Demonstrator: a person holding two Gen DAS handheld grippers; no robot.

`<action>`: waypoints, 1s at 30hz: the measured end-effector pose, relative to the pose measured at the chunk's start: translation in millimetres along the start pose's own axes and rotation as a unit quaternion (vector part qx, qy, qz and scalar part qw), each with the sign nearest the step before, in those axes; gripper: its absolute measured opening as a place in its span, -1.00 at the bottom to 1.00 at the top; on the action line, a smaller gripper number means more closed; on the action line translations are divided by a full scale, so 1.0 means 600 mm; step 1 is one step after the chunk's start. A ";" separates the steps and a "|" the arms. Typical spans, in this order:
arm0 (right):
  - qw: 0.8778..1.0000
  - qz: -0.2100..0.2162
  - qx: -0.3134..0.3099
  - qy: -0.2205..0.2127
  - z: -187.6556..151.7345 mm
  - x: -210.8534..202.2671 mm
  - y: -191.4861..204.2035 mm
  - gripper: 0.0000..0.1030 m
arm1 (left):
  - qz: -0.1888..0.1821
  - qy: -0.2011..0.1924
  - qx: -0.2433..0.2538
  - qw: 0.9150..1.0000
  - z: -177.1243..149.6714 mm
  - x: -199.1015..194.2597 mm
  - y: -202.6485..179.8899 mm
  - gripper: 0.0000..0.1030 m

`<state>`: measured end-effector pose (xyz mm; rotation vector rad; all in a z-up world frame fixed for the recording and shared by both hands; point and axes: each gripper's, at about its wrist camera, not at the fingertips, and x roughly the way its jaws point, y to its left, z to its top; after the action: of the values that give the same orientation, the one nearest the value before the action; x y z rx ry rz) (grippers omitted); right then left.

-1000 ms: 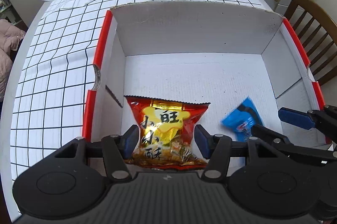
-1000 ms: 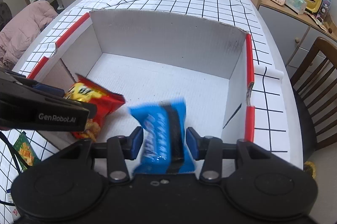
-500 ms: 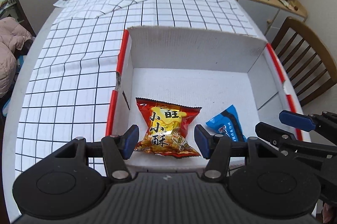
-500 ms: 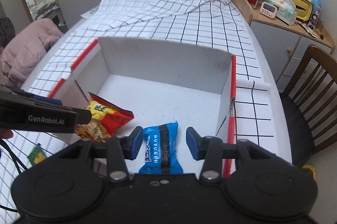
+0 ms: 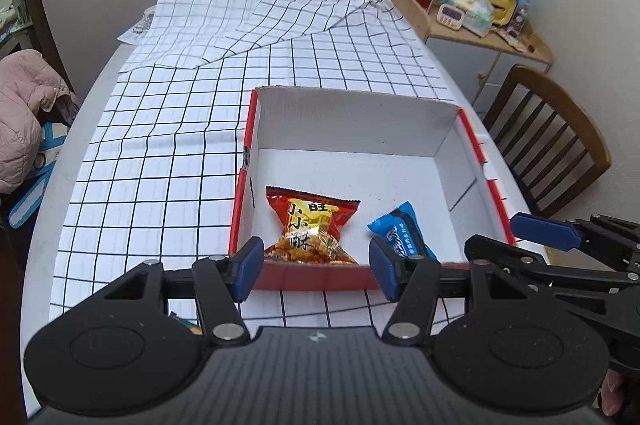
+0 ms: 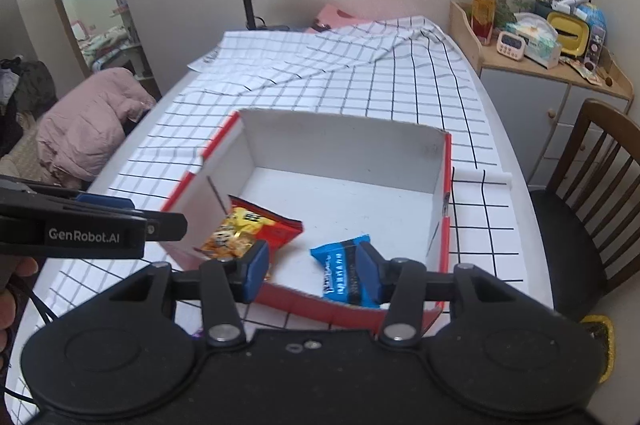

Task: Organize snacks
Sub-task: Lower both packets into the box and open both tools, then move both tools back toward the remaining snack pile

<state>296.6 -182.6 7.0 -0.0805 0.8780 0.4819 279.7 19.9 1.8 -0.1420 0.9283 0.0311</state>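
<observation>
Fingers point(image 5: 252, 267) hover apart above crinkly foil packets point(image 5: 310, 229) in cardboard box point(image 5: 352, 113).

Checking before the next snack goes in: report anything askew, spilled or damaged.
Nothing spilled or damaged. The red snack packet and blue packet lie intact in the box. Only the checked tablecloth is rumpled, its far end folded over.

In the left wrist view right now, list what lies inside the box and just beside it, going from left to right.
Checked tablecloth → red edge of the box → red snack packet → blue snack packet → right gripper.
</observation>
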 end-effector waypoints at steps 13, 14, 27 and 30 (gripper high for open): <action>0.999 0.016 -0.006 -0.043 -0.050 -0.086 0.049 0.73 | -0.010 -0.031 0.006 0.999 -0.079 -0.088 0.016 0.28; 0.999 0.016 -0.006 -0.048 -0.055 -0.094 0.053 0.92 | -0.010 -0.035 0.008 0.999 -0.086 -0.094 0.017 0.28; 0.997 0.042 0.011 -0.059 -0.111 -0.150 0.072 0.99 | -0.020 -0.068 0.000 0.998 -0.158 -0.162 0.050 0.55; 0.997 0.042 0.016 -0.058 -0.127 -0.154 0.070 0.99 | -0.030 -0.067 -0.009 0.997 -0.175 -0.166 0.061 0.60</action>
<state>173.5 -199.4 32.8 0.0145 0.7771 0.5453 133.3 45.2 15.2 -0.1821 0.7895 -0.0059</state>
